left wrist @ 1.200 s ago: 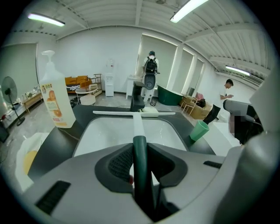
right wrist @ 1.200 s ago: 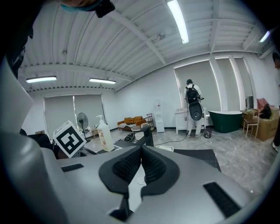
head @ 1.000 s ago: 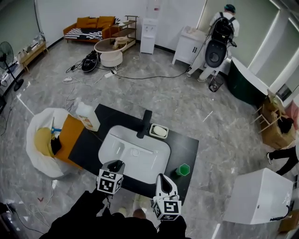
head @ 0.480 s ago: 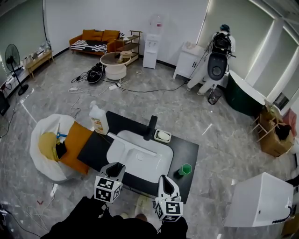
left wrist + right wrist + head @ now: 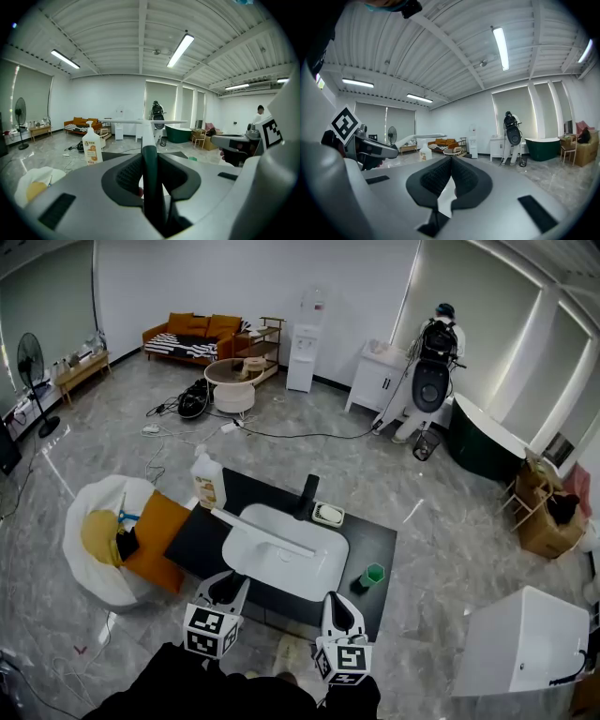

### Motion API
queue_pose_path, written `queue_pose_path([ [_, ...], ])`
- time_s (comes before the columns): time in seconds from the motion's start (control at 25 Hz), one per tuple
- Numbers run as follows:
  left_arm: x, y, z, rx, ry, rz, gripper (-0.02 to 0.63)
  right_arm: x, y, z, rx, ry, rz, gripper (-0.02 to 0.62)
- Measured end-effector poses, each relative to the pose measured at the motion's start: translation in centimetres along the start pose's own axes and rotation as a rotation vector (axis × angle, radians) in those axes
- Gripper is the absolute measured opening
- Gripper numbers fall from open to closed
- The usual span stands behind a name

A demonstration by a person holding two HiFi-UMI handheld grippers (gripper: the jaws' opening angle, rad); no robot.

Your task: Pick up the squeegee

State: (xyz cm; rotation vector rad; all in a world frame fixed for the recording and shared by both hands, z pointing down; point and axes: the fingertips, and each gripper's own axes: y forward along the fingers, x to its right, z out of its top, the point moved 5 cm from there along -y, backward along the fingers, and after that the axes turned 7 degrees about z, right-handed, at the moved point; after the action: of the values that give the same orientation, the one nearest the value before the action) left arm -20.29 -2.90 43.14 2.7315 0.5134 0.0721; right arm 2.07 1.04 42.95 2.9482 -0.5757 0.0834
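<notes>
The left gripper (image 5: 151, 161) has its jaws part-way closed and clamped on the dark handle of the squeegee (image 5: 267, 532). The handle stands upright between the pads, so the white blade sits crosswise above and beyond the jaws. That grip low on the handle looks chosen to keep the long blade level and balanced. In the head view the blade hangs over the sink (image 5: 291, 573), just ahead of the jaws, and appears clear of the counter (image 5: 375, 535). So the pick-up seems all but done.

The right gripper (image 5: 451, 165) has its jaws pressed together with nothing between them. It rides beside the left one at the near edge of the counter, probably kept out of the blade's way.

The sink basin, under the blade, looks empty. A soap dish (image 5: 326, 514) lies beyond the sink, far from both jaws, with something pale in it that I cannot name. A green cup (image 5: 373, 575) stands on the counter just ahead and to the right of the right jaws, and its inside is not visible. A pump bottle (image 5: 207, 486) stands ahead and to the left of the left jaws. Further left, off the counter, a white bag (image 5: 80, 512) holds yellow and dark items.
</notes>
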Motion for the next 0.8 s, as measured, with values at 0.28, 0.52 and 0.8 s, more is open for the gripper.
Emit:
queue_pose_path([
  [0.28,0.8,-3.7,-0.4,0.024,0.021,0.005,0.104,-1.6,-2.6,0.0,0.002,0.002,-0.003,0.017],
  [0.52,0.8,-5.5,-1.6,0.023,0.016,0.005,0.104,-2.6,-3.9,-0.9,-0.005,-0.004,-0.006,0.017],
  [0.8,1.2,-5.9,-1.2,0.026,0.019,0.000,0.104,-2.8,-4.3,-0.5,-0.005,-0.008,-0.007,0.017],
])
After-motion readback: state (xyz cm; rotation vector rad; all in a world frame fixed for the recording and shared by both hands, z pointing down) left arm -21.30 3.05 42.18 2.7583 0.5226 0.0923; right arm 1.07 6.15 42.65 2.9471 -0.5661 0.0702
